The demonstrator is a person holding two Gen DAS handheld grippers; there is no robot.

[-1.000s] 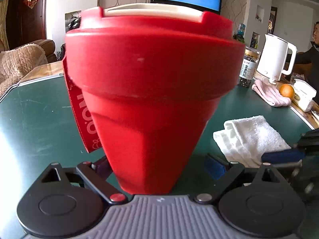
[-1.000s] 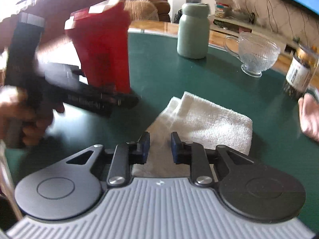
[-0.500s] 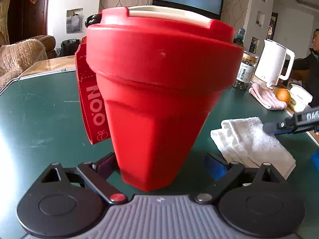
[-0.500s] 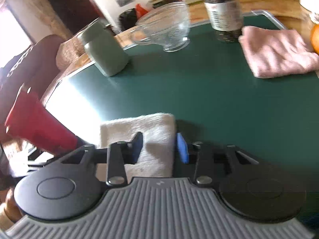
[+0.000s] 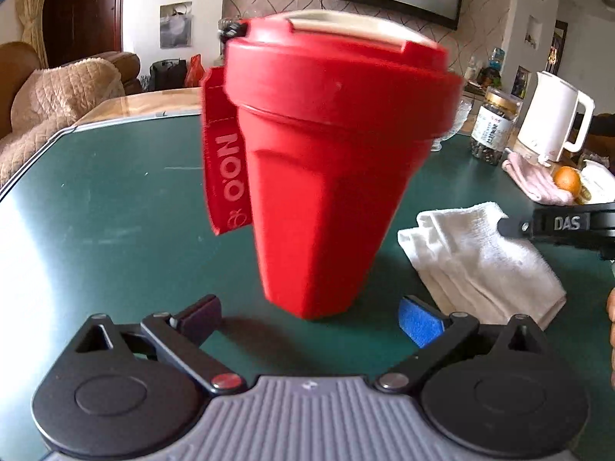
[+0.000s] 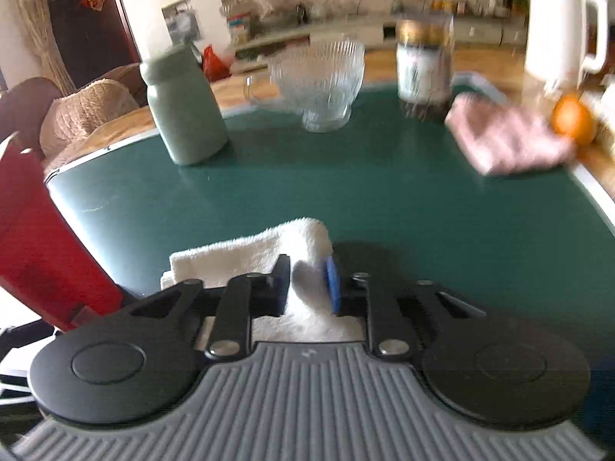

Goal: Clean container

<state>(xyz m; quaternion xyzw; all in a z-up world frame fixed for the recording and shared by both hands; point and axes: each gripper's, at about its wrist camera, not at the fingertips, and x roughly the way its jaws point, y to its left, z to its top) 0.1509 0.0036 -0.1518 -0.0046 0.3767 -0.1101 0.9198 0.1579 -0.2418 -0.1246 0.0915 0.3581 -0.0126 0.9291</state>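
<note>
Now stands just ahead of wide-spread left tongs (image 5: 309, 317): red tapered lidded plastic container (image 5: 330, 176), likely light, stiff, smooth; best gripped low on narrow base. Right tongs (image 6: 307, 282) pinching soft white folded towel (image 6: 253, 253).

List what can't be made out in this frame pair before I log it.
- Red container, left wrist view: its inside is hidden by the lid, and motion blur softens it.
- Red container, right wrist view: cut off by the left edge.
- Jar, right wrist view: label unreadable through blur.
- White towel, right wrist view: its near part is hidden behind the right gripper.
- Left gripper: open; contact with the container unclear.
</note>
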